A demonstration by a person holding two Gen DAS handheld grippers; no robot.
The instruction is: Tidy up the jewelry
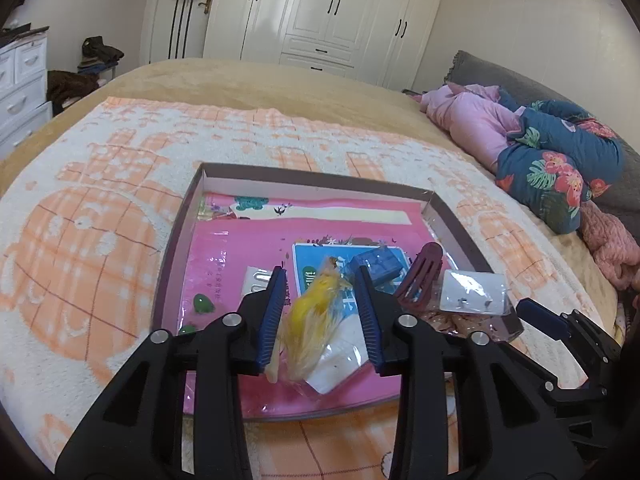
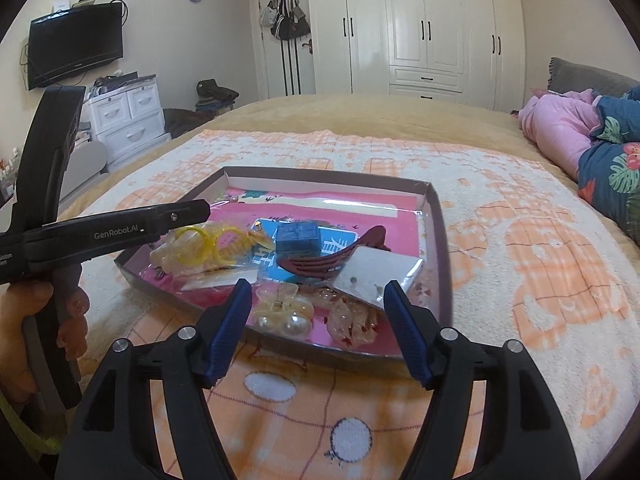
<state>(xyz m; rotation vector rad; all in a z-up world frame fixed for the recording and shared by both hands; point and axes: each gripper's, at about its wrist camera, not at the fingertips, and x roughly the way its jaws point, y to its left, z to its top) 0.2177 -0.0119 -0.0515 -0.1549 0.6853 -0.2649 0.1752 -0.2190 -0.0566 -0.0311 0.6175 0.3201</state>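
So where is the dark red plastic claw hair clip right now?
The dark red plastic claw hair clip lies in the shallow cardboard tray, right of centre in the right wrist view, between the blue box and the white card.

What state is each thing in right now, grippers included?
Left gripper: open, yellow packet between the jaws, pads clear of it.
Right gripper: open, empty, near the box's front edge.
Yellow packet: lying in the box.
Box: lidless, on the towel.
Maroon hair claw: lying on its side.
Wardrobe doors: closed.
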